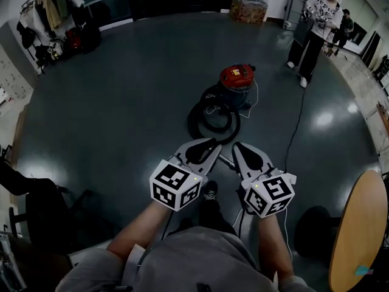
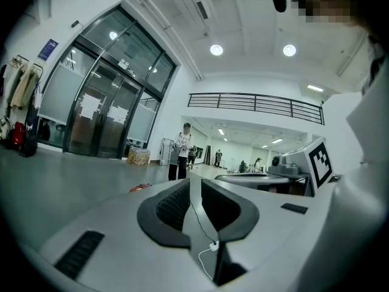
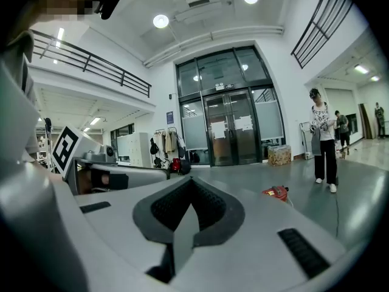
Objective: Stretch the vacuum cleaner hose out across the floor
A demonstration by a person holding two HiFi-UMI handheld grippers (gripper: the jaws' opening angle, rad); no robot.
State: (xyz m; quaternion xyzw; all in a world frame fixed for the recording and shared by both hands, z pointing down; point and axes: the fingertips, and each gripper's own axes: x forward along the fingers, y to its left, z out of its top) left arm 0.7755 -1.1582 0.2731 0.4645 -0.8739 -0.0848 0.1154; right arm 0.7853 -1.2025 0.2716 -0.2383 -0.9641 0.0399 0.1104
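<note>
Where the dark, glossy floor (image 1: 109,132) spreads out under the head view, it fills nearly everything seen. Glass doors (image 3: 228,132) stand along its far edge, with a coat rack (image 1: 51,11) toward the far left corner and a box (image 1: 248,8) by the far edge, right of the doors. A round wooden counter (image 1: 358,224) cuts in at the near right edge. A person (image 1: 316,29) stands near the far right corner, both hands on something too small to make out.

The vacuum (image 1: 237,78), red on top, sits about mid-floor, a little toward the far side. The hose (image 1: 192,121) lies in a black coil on the floor against the vacuum's near side, between it and the grippers, and is not stretched out. A thin cable (image 1: 298,123) trails over the floor to the right of the vacuum.

Both grippers are held side by side in the lower part of the head view, raised off the floor, pointing toward the coil and well apart from it. The left gripper (image 1: 213,145) has its jaws a narrow slit apart with nothing between them; only floor shows through the gap. The right gripper (image 1: 238,146) is clenched, its tips meeting, and it holds nothing.
</note>
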